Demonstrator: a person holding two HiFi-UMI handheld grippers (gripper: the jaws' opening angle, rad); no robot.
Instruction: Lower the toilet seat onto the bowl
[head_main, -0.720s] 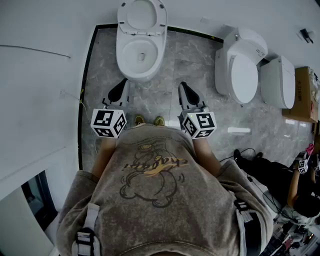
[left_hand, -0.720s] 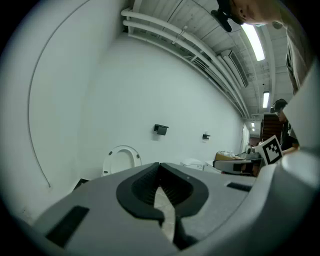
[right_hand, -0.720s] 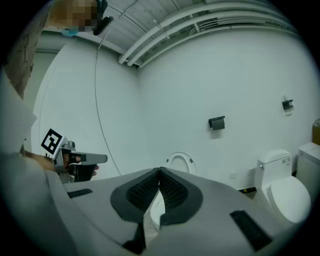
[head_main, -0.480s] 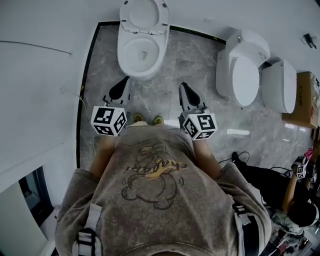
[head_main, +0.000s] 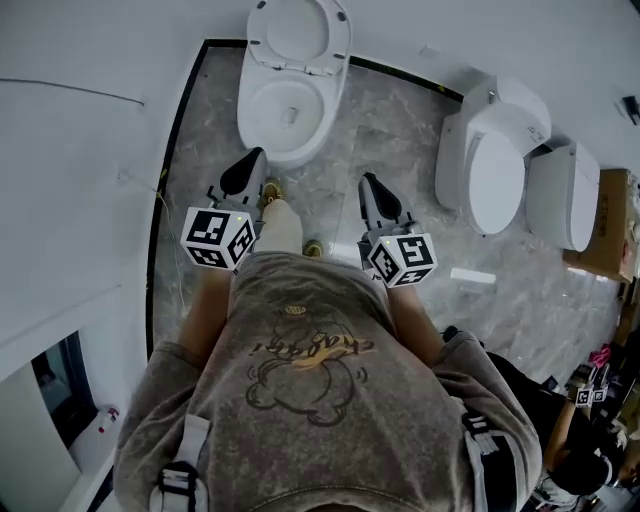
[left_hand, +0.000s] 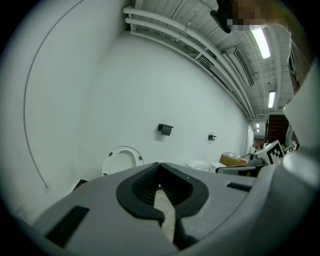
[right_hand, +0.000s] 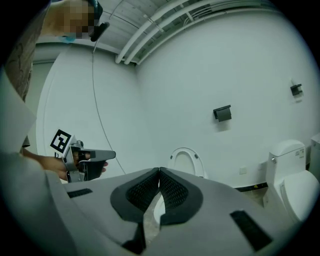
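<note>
Pointing toward the toilet, the left gripper (head_main: 255, 158) is holding its jaws pressed together on nothing. Ahead, the toilet seat (head_main: 298, 28) is standing upright against the wall, above the open bowl (head_main: 283, 112). The right gripper (head_main: 367, 182) is likewise pinching shut, empty, with a second toilet (head_main: 495, 160) sitting further right.

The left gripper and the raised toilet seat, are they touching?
Apart. In the head view the left gripper sits by the front of the bowl, while the toilet seat stands raised at the bowl's far end.
</note>
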